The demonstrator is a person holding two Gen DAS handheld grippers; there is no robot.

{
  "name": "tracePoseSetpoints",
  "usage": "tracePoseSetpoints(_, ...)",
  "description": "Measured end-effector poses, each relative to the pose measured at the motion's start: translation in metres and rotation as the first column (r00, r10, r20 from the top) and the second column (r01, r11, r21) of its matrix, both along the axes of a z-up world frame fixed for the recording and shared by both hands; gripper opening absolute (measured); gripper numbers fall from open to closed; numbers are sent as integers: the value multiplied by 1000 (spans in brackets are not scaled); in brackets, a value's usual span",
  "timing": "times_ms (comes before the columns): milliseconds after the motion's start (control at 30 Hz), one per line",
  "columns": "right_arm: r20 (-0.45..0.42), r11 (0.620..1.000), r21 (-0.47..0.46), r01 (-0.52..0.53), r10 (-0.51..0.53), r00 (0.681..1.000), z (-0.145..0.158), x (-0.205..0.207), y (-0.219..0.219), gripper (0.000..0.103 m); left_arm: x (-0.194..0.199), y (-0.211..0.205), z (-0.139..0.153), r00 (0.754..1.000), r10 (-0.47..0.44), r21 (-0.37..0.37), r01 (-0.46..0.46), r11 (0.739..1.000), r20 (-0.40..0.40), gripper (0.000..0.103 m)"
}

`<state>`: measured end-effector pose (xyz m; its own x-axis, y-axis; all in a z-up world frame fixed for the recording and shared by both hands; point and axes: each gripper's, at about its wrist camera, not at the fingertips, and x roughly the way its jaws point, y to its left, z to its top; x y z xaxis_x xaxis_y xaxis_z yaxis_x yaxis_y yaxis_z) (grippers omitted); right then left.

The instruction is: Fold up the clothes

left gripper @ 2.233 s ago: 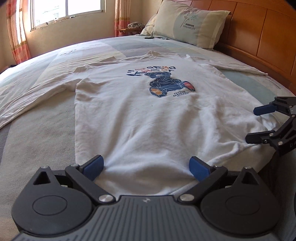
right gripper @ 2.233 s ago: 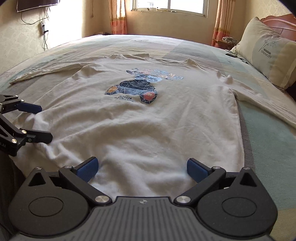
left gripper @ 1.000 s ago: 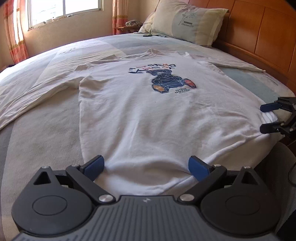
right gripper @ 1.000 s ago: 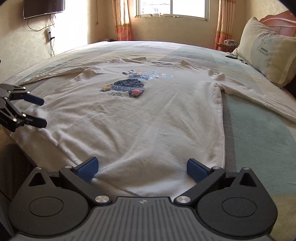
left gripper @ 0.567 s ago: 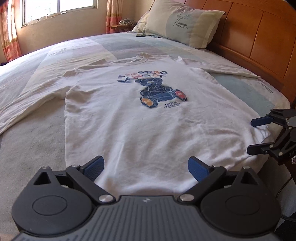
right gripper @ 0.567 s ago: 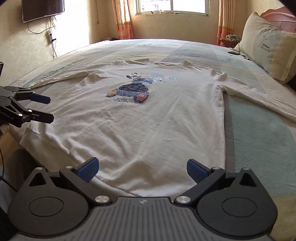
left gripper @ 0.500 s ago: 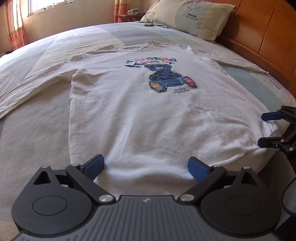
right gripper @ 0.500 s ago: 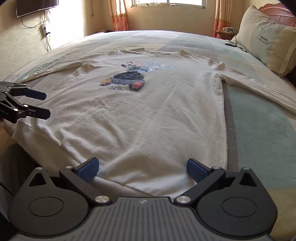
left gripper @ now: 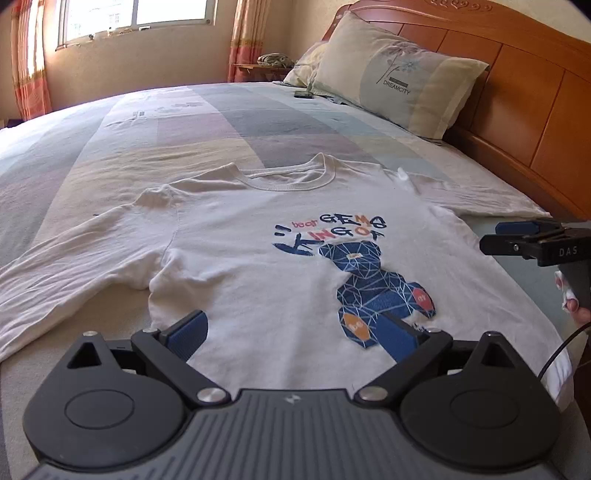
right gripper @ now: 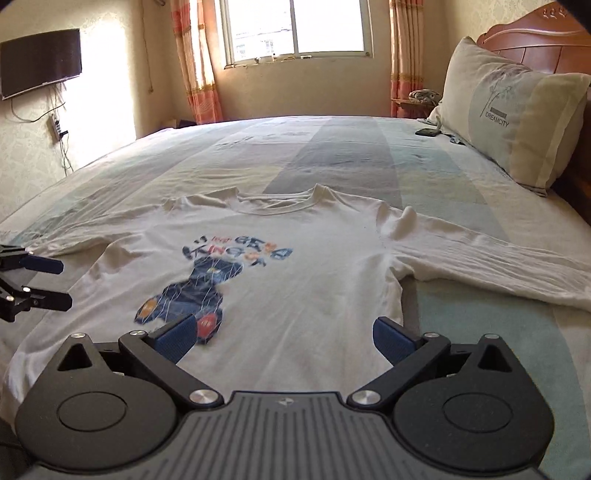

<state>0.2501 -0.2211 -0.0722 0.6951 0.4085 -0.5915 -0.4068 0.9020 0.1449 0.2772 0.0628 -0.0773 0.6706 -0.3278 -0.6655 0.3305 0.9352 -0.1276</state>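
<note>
Nearest the left wrist camera, the left gripper (left gripper: 295, 334) is hovering over the lower half of the shirt with its blue-padded fingers (left gripper: 188, 332) spread wide and nothing between them. Just beyond those fingers the white long-sleeved shirt (left gripper: 280, 266) is lying flat and face up on the bed (left gripper: 184, 122), its blue bear print (left gripper: 376, 291) sitting toward 1 o'clock of the gripper (the lettering above it reads "bear GEMS KING OF"). Toward 3 o'clock the right gripper (left gripper: 517, 236) is reaching in over the shirt's edge, and part of a person's hand (left gripper: 570, 295) is showing just below it; from this side I cannot tell how far its fingers are parted.

Closest in the right wrist view, the right gripper (right gripper: 284, 334) is likewise holding its fingers wide apart and empty, over the shirt (right gripper: 303, 280) near the sleeve seam. At 9 o'clock the left gripper (right gripper: 40, 284) is showing with its two fingers well apart. Farther out, one sleeve (right gripper: 498, 266) is stretching toward 3 o'clock across the striped bedspread, and the other sleeve (left gripper: 62, 269) is trailing off toward 9 o'clock in the left view. Beyond the ribbed collar (left gripper: 291, 177) the bedspread is running bare up to a pillow (left gripper: 399, 88) marked "DREAMCITY", which is leaning against the wooden headboard (left gripper: 524, 96) at 2 o'clock. A small dark object (right gripper: 428, 132) is lying near the pillow. Farthest away, a curtained window (right gripper: 295, 29) is letting in daylight at 12 o'clock, and a dark wall-mounted screen (right gripper: 40, 61) is hanging at 10 o'clock.
</note>
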Motion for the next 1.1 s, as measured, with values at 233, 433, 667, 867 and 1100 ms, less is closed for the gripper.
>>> tracePoseSetpoints(233, -57, 997, -22, 75, -76, 995, -37, 67, -1, 103, 45, 19, -41, 997, 49, -4, -49, 999, -52, 97)
tracePoseSetpoints(433, -59, 993, -117, 28, -36, 998, -45, 75, -5, 103, 33, 23, -28, 1000, -4, 86, 5, 996, -8, 97)
tracePoseSetpoints(667, -154, 1000, -24, -2, -2, 988, -29, 41, 4, 103, -5, 15, -29, 992, -110, -7, 110, 994, -63, 98)
tracePoseSetpoints(867, -177, 995, -63, 71, -82, 981, -35, 11, -17, 103, -35, 32, -20, 997, -50, 74, 54, 996, -51, 97)
tracePoseSetpoints(1100, -181, 999, -29, 20, -25, 983, -9, -41, -2, 103, -78, 14, -7, 991, -129, -14, 129, 992, -36, 98)
